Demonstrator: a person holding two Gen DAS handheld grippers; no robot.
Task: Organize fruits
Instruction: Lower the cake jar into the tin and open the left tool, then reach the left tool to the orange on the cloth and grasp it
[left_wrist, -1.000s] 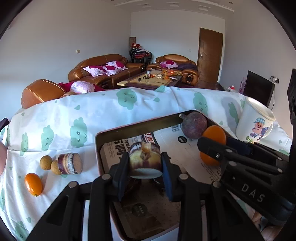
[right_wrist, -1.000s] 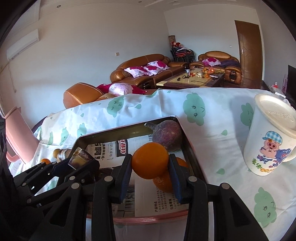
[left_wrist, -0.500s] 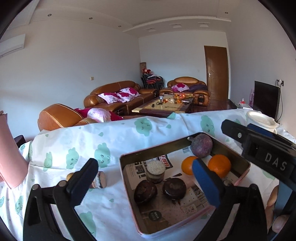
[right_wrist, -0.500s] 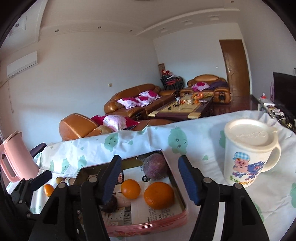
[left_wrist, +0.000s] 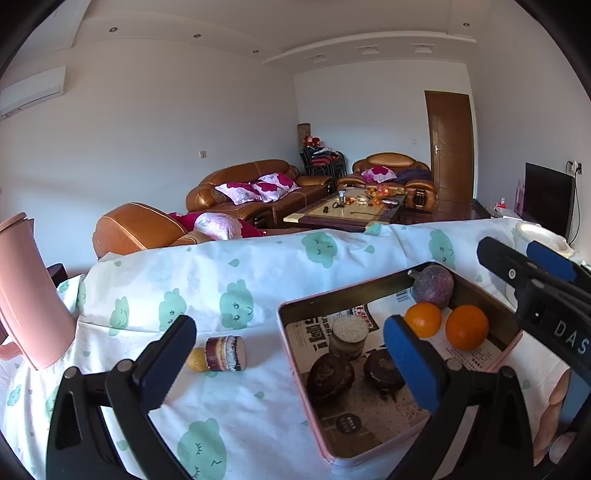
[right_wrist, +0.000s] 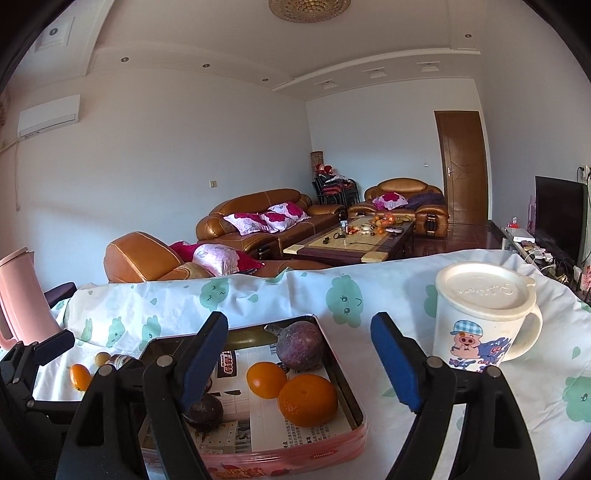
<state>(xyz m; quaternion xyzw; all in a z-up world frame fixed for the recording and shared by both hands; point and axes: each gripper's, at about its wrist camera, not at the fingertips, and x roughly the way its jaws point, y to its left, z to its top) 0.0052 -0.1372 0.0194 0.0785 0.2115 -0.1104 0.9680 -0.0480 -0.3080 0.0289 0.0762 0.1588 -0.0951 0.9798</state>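
A counter under a white cloth printed with green clouds (left_wrist: 236, 273) fills the lower half of both views. On it, lower right of the left wrist view, sits a rectangular pink-rimmed metal tray lined with newspaper (left_wrist: 295, 354), apparently the collecting place for the fruit. It holds a dark purple round fruit (left_wrist: 433, 285), two oranges (left_wrist: 466, 327), two dark brown wrinkled fruits (left_wrist: 330, 376) and a small upright jar (left_wrist: 349, 336). The left gripper (left_wrist: 291, 365) and right gripper (right_wrist: 299, 360) hover above with fingers released, grasping nothing. Left of the tray, on the cloth, lie a striped jar on its side (left_wrist: 226, 353), a yellowish fruit (left_wrist: 197, 359) and a small orange kumquat (right_wrist: 80, 376), probably yet to be gathered.
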